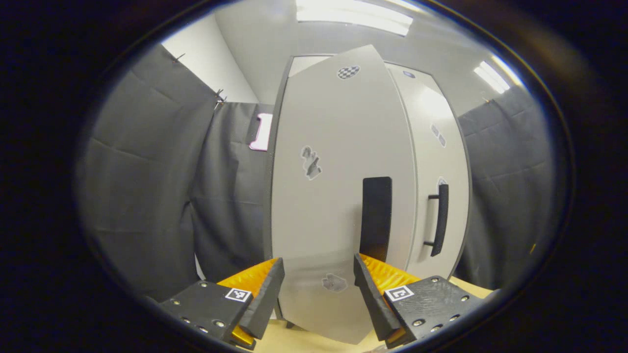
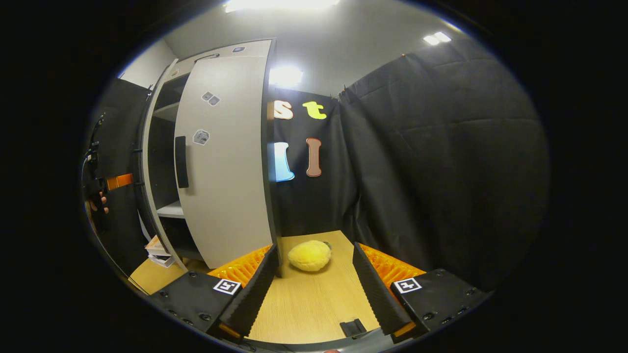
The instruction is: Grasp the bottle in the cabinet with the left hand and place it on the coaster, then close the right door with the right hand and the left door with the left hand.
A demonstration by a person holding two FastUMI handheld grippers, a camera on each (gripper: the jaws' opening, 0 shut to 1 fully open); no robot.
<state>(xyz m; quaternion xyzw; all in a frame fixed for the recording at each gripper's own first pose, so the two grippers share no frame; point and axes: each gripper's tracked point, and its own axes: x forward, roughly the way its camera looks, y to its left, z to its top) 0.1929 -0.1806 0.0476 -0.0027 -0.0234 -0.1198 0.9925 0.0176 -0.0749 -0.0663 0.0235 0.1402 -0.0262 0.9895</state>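
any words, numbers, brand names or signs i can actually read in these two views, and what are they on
No readable text on anything here.
Stickers on the left door: blurred, unreadable.
Stickers on the right door: too small to read.
Square markers on the left gripper and right gripper: patterns, not words.
Books by the cabinet: covers too small to read.

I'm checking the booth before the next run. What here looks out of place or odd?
A yellow plush toy lies on the wooden table right of the cabinet, away from the shelves. A few books are stacked unevenly at the cabinet's foot. In the left gripper view the left door stands ajar. No spills or damage show.
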